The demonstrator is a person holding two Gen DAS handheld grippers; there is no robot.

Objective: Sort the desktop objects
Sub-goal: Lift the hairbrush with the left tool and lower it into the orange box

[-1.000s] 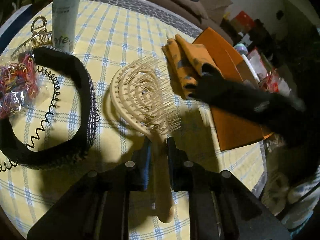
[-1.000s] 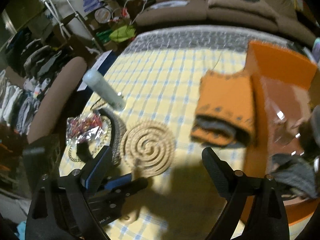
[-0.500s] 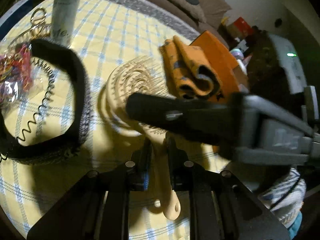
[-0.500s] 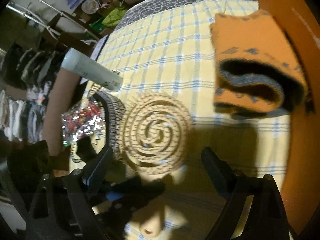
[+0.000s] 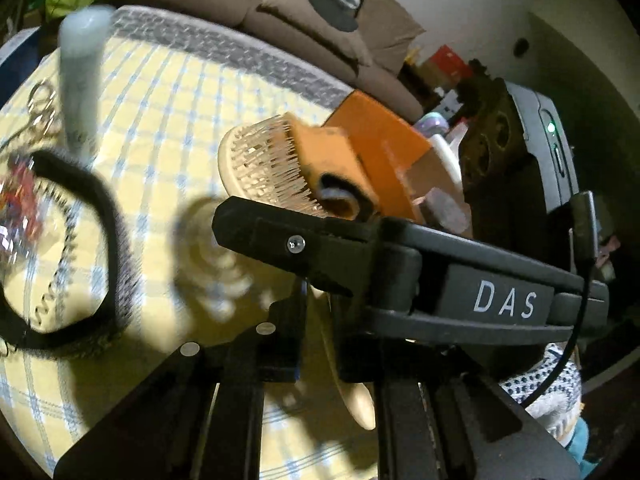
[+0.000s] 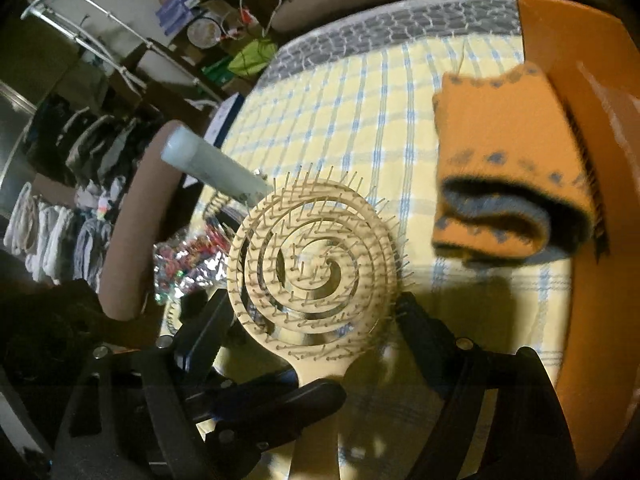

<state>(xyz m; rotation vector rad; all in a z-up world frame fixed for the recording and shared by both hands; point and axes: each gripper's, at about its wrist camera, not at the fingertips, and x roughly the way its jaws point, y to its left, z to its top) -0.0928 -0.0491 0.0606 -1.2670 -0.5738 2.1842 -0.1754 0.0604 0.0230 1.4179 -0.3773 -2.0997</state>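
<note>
Cream plastic of the hairbrush (image 5: 264,164) handle is clamped between the fingers of the left hand-held gripper (image 5: 318,320), which holds the brush raised off the desk (image 5: 168,92), its round head tilted up and its bristles toward the right-wrist camera. In the right-wrist view the spiral head (image 6: 316,264) sits between the two fingers of the right hand-held gripper (image 6: 316,320), whose jaws stand wide apart on either side of it, gripping nothing. In the left-wrist view the right gripper's body crosses in front of the brush.

Just beyond the brush head lies a folded orange cloth (image 6: 504,184) with a grey lining, resting against the edge of an orange box (image 6: 592,128). To the other side, on the yellow checked tablecloth, a black headband (image 5: 92,240) lies flat beside a bag of coloured hair ties (image 6: 188,256). A pale tube (image 5: 82,76) stands behind them, blurred. Farther back sits a brown sofa (image 5: 304,12).
</note>
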